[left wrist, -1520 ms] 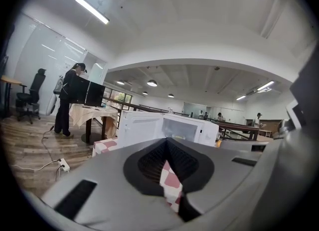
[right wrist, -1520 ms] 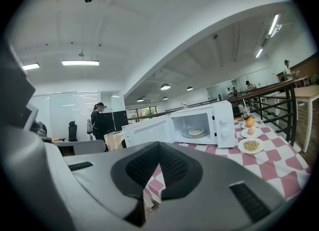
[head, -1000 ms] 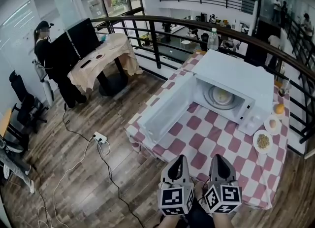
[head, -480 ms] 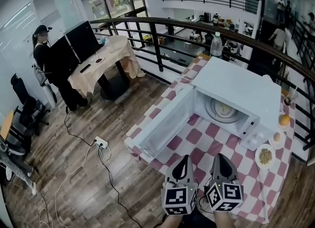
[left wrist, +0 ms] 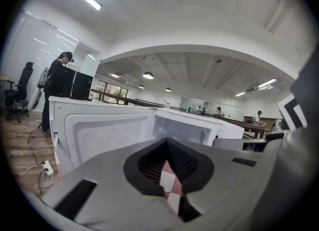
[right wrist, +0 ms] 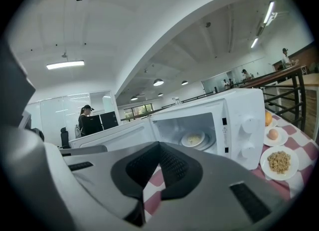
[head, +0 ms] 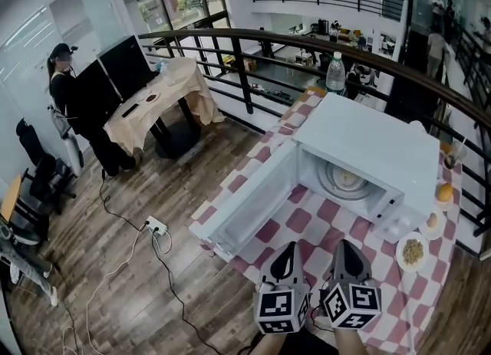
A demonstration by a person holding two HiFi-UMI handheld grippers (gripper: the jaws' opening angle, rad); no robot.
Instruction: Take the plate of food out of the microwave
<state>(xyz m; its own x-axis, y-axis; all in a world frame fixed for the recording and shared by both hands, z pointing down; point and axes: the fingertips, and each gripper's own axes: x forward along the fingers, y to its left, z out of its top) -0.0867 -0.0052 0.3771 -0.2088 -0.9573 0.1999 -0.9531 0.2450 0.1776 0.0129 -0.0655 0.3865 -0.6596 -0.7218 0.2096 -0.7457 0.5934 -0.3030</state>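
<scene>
A white microwave (head: 360, 154) stands on the red-and-white checked table (head: 326, 219) with its door (head: 249, 208) swung wide open to the left. Inside, on the turntable, sits a white plate of pale food (head: 347, 181), also seen in the right gripper view as the plate (right wrist: 193, 139). My left gripper (head: 288, 248) and right gripper (head: 343, 244) hover side by side at the table's near edge, well short of the microwave. Both are shut with nothing in them. In their own views the left gripper (left wrist: 169, 175) faces the open door and the right gripper (right wrist: 154, 175) faces the cavity.
Right of the microwave lie a plate of grains (head: 413, 251), a small dish with an egg (head: 432, 221) and an orange (head: 444, 190). A water bottle (head: 335, 72) stands behind, by the railing (head: 230, 39). A person (head: 65, 77) stands far left; a power strip (head: 156, 227) lies on the floor.
The head view has drifted, so the microwave and table sit a little lower left in the picture. Both grippers stay shut and close together near the table's edge.
</scene>
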